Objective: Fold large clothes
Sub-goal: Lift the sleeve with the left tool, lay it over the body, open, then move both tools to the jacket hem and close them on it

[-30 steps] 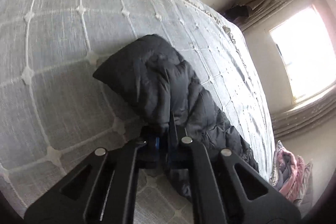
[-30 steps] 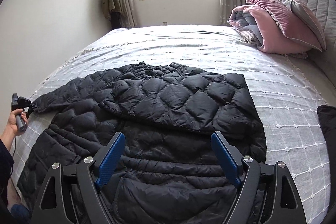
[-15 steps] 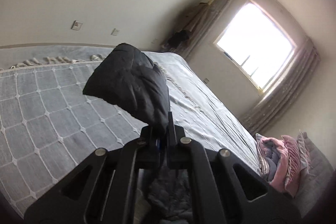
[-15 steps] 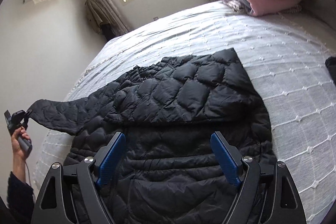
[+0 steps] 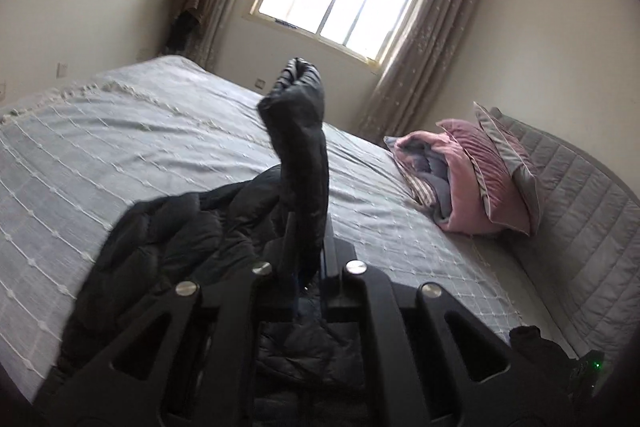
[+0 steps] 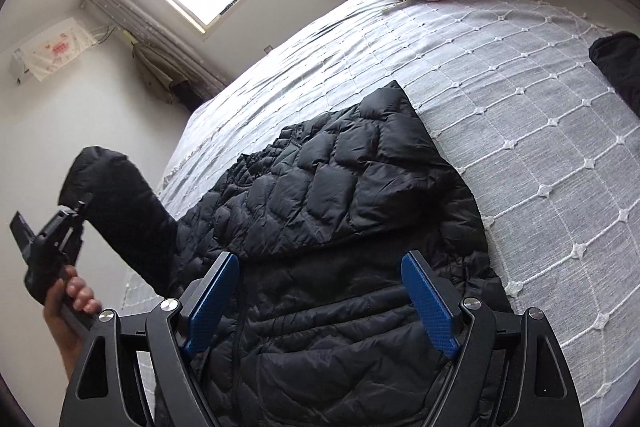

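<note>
Left gripper (image 5: pixel 310 267) clamped on jacket sleeve (image 5: pixel 302 147), lifted above the bed (image 5: pixel 120 147), prob. to fold it across the jacket (image 6: pixel 340 207). Right gripper (image 6: pixel 320 303) wide open, empty, over jacket's lower half, w/ nothing gripped.

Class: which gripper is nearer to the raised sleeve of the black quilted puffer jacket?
Left. The left gripper is clamped on the raised sleeve near its cuff. The right gripper hovers open above the jacket's body, apart from the sleeve.

Sleeve (image 6: pixel 116 211) now off bedspread (image 6: pixel 520 115) (raised)
</note>
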`<state>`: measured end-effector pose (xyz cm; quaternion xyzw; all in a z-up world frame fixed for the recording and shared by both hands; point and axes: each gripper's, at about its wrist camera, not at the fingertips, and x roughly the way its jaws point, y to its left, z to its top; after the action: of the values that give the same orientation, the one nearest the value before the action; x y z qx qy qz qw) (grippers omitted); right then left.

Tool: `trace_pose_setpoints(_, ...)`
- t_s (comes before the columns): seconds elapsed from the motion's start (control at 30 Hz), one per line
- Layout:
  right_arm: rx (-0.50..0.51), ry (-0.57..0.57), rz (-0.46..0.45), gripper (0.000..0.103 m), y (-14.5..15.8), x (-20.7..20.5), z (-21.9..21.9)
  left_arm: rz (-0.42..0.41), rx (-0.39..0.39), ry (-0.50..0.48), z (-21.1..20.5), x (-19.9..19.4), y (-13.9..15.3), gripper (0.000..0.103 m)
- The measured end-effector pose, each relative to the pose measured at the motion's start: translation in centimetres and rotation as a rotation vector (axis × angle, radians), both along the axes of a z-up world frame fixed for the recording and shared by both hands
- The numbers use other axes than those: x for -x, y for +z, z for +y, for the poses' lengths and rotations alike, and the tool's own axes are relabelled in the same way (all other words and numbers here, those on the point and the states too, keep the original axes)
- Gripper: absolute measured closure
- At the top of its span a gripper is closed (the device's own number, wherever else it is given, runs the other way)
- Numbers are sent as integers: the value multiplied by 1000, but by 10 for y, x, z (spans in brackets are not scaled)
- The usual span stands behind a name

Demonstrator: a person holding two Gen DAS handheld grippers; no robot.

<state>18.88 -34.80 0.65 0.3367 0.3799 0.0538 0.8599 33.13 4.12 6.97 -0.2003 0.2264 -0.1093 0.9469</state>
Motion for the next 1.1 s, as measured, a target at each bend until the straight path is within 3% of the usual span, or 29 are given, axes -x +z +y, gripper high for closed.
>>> trace_pose_setpoints(0.23,-1,-30,24,18,-1,0,-11,201,-86,-187,-84,-21,-96,82)
trace_pose_setpoints(0.37,22,-36,35,18,0,-1,-9,346,-67,-249,-106,-32,-135,79)
trace_pose_setpoints(0.5,41,-35,38,18,1,0,-8,385,-24,-264,-109,-34,-141,59)
trace_pose_setpoints(0.63,38,-32,47,18,-2,-2,-8,414,37,-272,-108,-37,-141,56)
trace_pose_setpoints(0.73,44,-29,47,18,-2,-2,-6,426,24,-288,-120,-37,-146,45)
trace_pose_setpoints(0.83,57,-21,53,18,-4,-4,-4,464,23,-301,-124,-33,-150,45)
trace_pose_setpoints(1.0,89,-60,70,18,-7,-3,-14,467,30,-272,-98,-8,-121,44)
trace_pose_setpoints(1.1,61,-76,83,18,-11,-2,-22,460,-10,-249,-65,11,-100,35)
